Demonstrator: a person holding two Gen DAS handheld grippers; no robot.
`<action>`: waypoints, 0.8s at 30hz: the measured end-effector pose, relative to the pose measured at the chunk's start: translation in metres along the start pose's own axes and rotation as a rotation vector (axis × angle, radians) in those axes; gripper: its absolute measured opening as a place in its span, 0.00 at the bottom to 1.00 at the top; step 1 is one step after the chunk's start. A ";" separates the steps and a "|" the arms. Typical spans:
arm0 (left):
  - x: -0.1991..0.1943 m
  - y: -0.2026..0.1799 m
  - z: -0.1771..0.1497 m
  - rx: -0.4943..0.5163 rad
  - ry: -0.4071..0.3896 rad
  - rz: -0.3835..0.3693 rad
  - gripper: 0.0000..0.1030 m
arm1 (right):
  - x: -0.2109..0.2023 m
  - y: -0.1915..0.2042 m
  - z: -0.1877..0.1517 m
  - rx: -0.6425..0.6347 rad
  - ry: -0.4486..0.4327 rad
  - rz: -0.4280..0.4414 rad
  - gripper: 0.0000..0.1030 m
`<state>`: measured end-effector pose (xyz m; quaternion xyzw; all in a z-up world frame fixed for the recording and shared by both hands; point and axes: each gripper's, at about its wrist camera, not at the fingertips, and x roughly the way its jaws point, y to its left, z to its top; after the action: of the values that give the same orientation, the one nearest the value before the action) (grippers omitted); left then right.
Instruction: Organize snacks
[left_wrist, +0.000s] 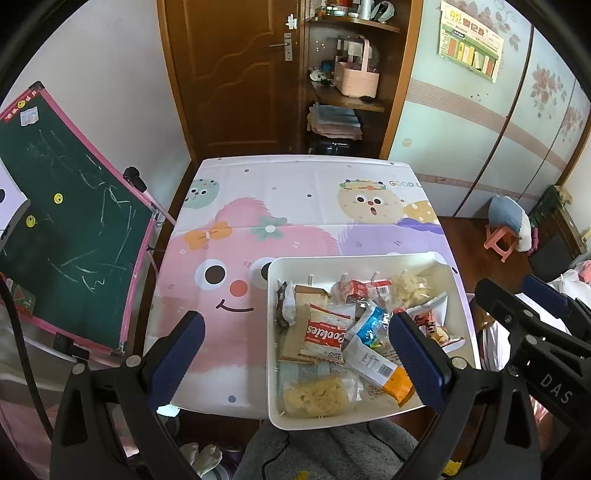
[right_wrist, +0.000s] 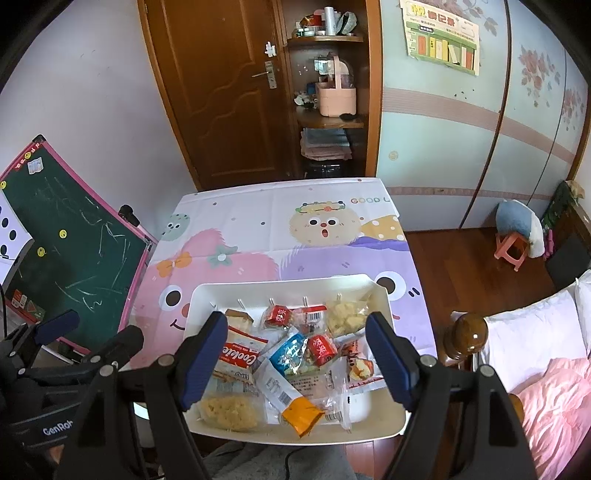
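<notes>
A white tray (left_wrist: 272, 332) (right_wrist: 280, 283) sits at the near right of the table and holds several snack packets. Among them are a red-and-white Cookies packet (left_wrist: 325, 332) (right_wrist: 240, 356), a blue packet (left_wrist: 369, 325) (right_wrist: 288, 350), an orange-ended packet (left_wrist: 384, 374) (right_wrist: 295, 406) and a clear pack of yellow pieces (left_wrist: 317, 397) (right_wrist: 229, 410). My left gripper (left_wrist: 299, 354) (right_wrist: 88, 334) hovers open over the tray's left edge, holding nothing. My right gripper (right_wrist: 297, 354) (left_wrist: 517, 295) hangs open above the tray's middle, with no packet pinched.
The table wears a cartoon cloth (left_wrist: 277, 206) (right_wrist: 258, 221). A green chalkboard (left_wrist: 66, 229) (right_wrist: 74, 251) leans at the left. A bedpost (right_wrist: 469, 332) and pink bedding (right_wrist: 554, 387) stand to the right, a pink stool (right_wrist: 511, 251) beyond. A door and shelves lie behind.
</notes>
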<state>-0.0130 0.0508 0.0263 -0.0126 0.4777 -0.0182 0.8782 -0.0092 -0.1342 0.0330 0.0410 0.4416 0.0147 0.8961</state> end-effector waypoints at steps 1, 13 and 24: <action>0.000 0.000 0.000 0.000 0.000 0.001 0.97 | 0.000 0.000 0.000 0.000 0.001 -0.001 0.75; 0.000 0.000 0.000 0.000 0.001 -0.001 0.97 | 0.000 0.000 0.000 0.001 0.002 -0.001 0.75; 0.001 0.000 -0.001 0.002 0.007 0.000 0.97 | -0.002 -0.007 -0.002 0.005 0.007 -0.005 0.75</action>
<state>-0.0133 0.0507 0.0247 -0.0116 0.4809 -0.0190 0.8765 -0.0119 -0.1409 0.0332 0.0422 0.4450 0.0114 0.8944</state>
